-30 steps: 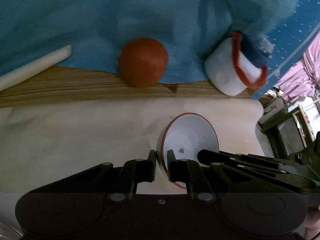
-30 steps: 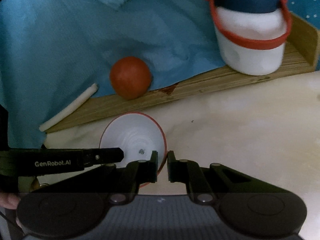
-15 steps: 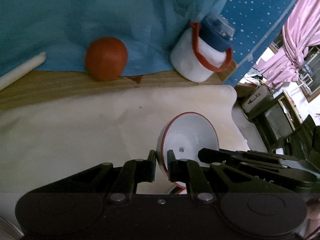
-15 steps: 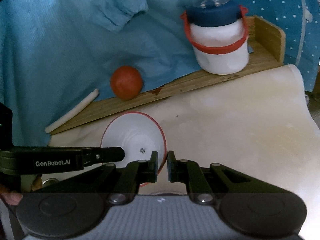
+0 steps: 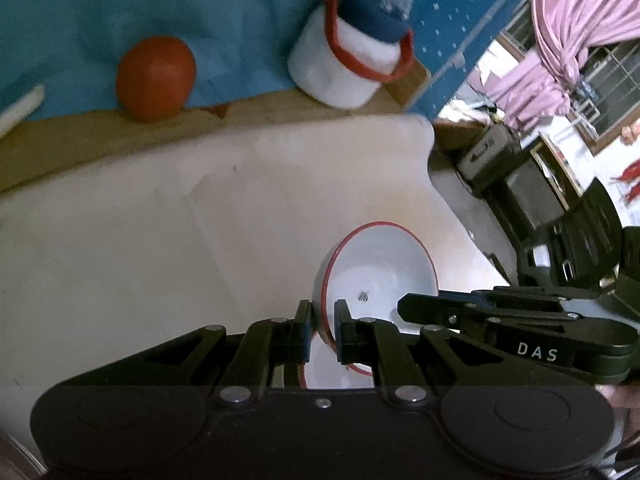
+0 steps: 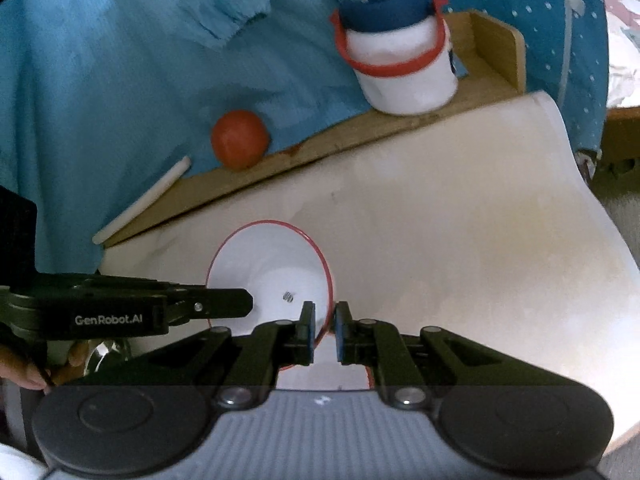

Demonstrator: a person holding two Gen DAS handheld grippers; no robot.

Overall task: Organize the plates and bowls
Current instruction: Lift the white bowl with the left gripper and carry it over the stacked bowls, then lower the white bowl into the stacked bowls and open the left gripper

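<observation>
Bowl (image 5: 380,276), white with a thin red rim, sits tilted above the pale counter (image 5: 160,220) in the left wrist view, its rim pinched between the nearly closed fingers of the left tool (image 5: 322,320). From the right side, the right tool (image 5: 404,306) reaches in to the bowl's opposite edge. Beyond the counter, on a wooden ledge (image 5: 80,136) against blue cloth (image 5: 120,0), rest an orange ball (image 5: 156,78) and a white jar (image 5: 348,64) with a red handle and blue lid.

In the right wrist view, the bowl (image 6: 272,276) lies just ahead of the right tool (image 6: 324,322), whose fingers are drawn close with the red rim between them. The left tool (image 6: 250,304) comes in from the left over the bowl's near edge. A white stick (image 6: 140,202) lies on the ledge beside the ball (image 6: 239,140), well apart from the jar (image 6: 400,64).
</observation>
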